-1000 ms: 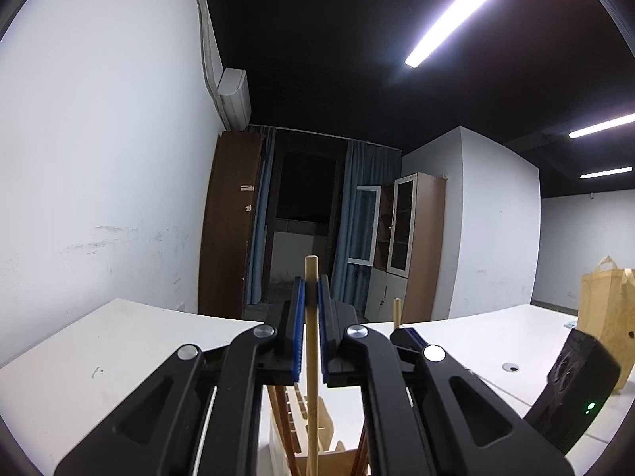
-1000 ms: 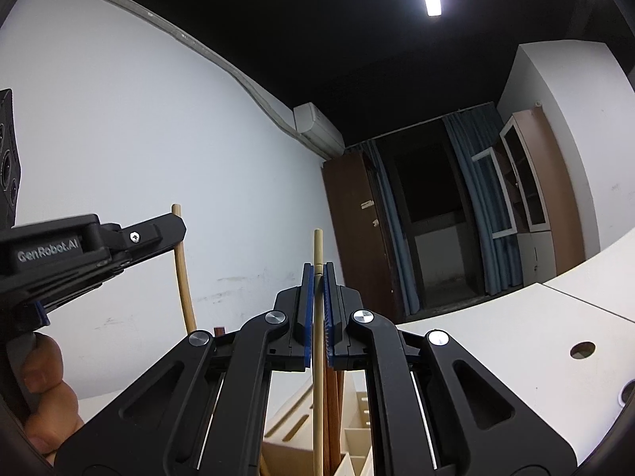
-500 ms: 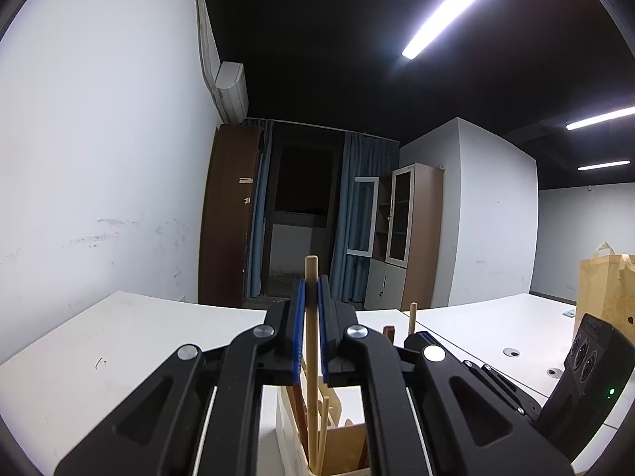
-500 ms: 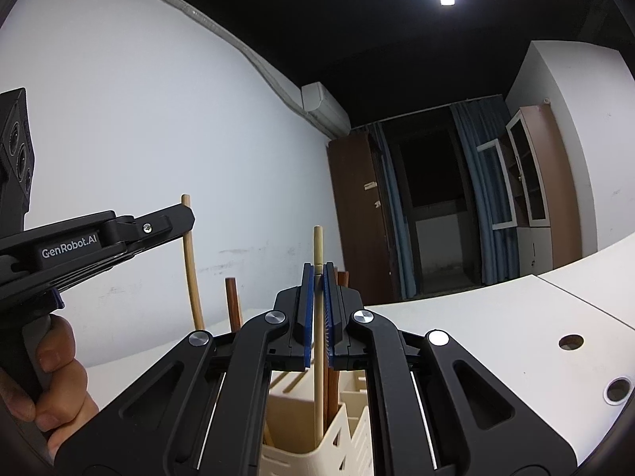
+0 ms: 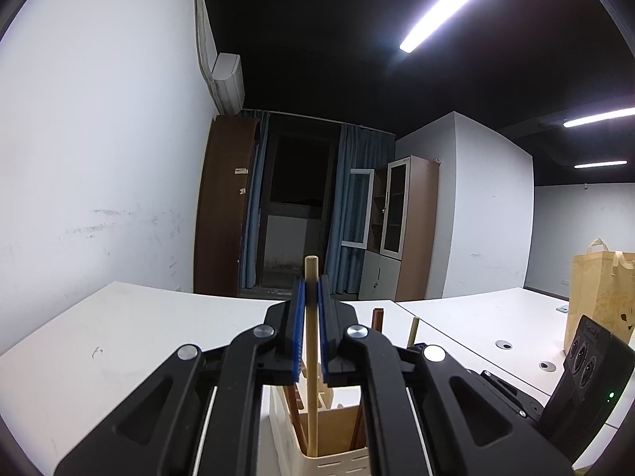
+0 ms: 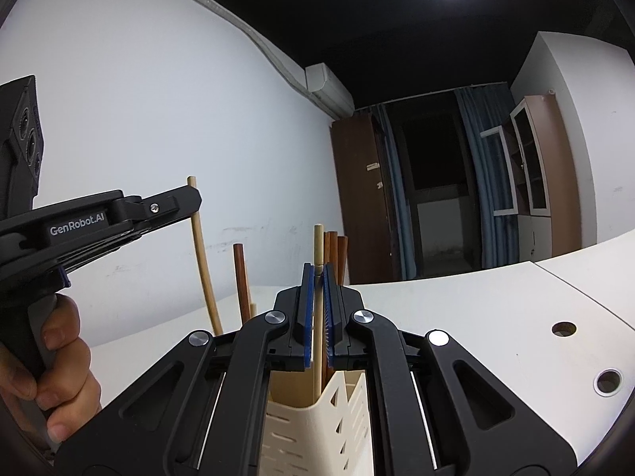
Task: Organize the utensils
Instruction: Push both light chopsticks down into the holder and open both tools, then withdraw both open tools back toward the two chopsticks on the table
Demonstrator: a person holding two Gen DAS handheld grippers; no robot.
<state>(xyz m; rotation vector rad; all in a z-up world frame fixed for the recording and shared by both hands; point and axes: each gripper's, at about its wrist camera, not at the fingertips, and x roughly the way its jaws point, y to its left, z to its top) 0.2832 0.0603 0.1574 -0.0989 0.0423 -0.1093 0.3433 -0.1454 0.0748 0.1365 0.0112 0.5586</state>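
Note:
My left gripper (image 5: pixel 310 289) is shut on a light wooden chopstick (image 5: pixel 311 357) held upright, its lower end inside the cream utensil holder (image 5: pixel 337 462). My right gripper (image 6: pixel 316 277) is shut on another light wooden chopstick (image 6: pixel 317 246), also upright with its lower end in the same holder (image 6: pixel 317 436). Dark brown chopsticks (image 6: pixel 241 273) and several more stand in the holder. The left gripper also shows at the left of the right wrist view (image 6: pixel 190 202), with its stick (image 6: pixel 202 261) hanging down.
The holder stands on a white table (image 5: pixel 119 337) with cable holes (image 6: pixel 563 329). A brown paper bag (image 5: pixel 599 293) stands at the right. A white wall lies behind at the left; a dark door and cabinets are far back.
Both grippers have come down with their chopsticks, and the holder has risen into view. The chopsticks' lower ends now sit deeper in the holder.

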